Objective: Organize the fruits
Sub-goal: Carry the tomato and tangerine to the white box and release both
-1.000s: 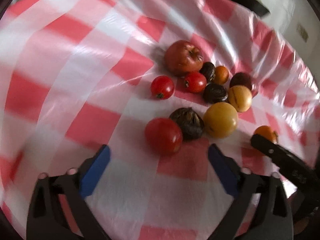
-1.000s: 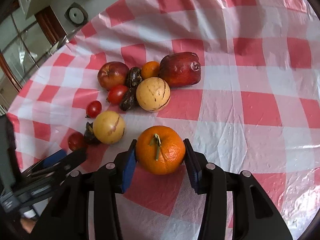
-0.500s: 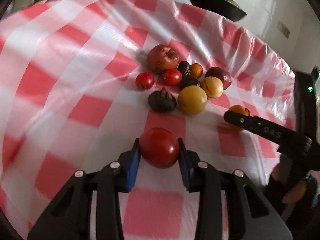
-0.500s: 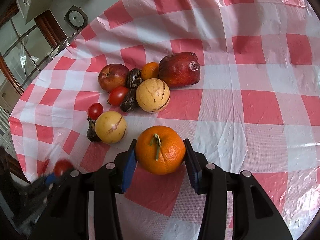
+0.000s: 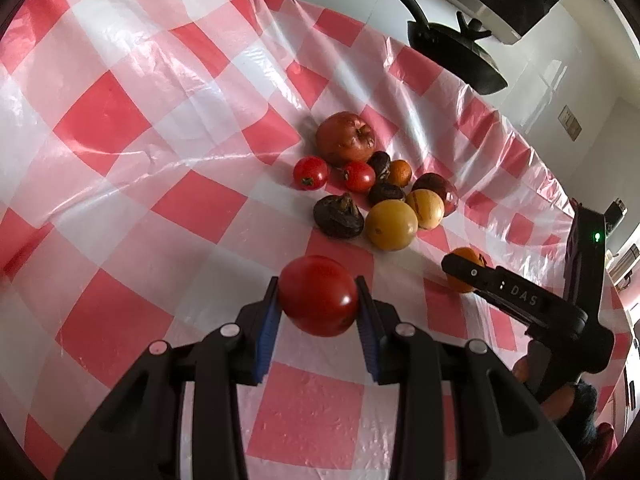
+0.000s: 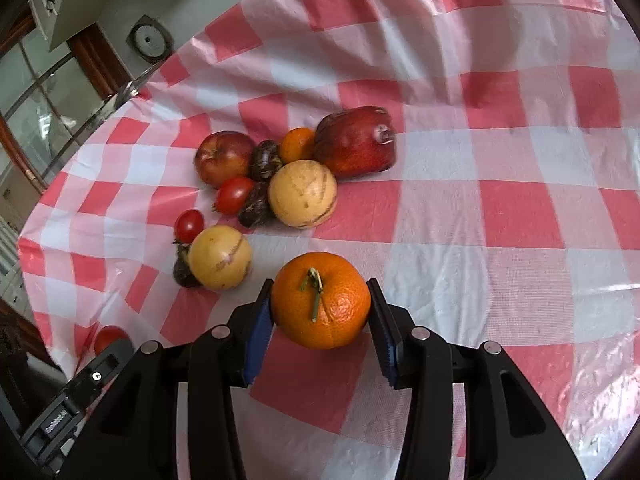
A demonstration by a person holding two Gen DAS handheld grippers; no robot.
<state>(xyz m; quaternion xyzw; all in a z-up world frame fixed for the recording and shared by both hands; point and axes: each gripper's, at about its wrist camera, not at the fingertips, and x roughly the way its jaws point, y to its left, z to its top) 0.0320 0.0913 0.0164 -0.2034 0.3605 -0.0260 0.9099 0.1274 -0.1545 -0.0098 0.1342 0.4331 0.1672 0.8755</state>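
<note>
My left gripper is shut on a large red tomato and holds it above the red-and-white checked cloth, short of the fruit pile. My right gripper is shut on an orange with a green stem. The pile holds a red apple, two small tomatoes, dark wrinkled fruits, two yellow round fruits and a small orange. In the right wrist view a dark red apple lies at the pile's far right. The right gripper with its orange shows in the left wrist view.
The checked tablecloth covers a round table whose edge curves at the far side. A black pan stands beyond the table's far edge. A window and a door frame lie past the table's left edge.
My left gripper has closed on the large red tomato, lifted it and drawn back from the pile. My right gripper has kept hold of the orange and barely moved.
</note>
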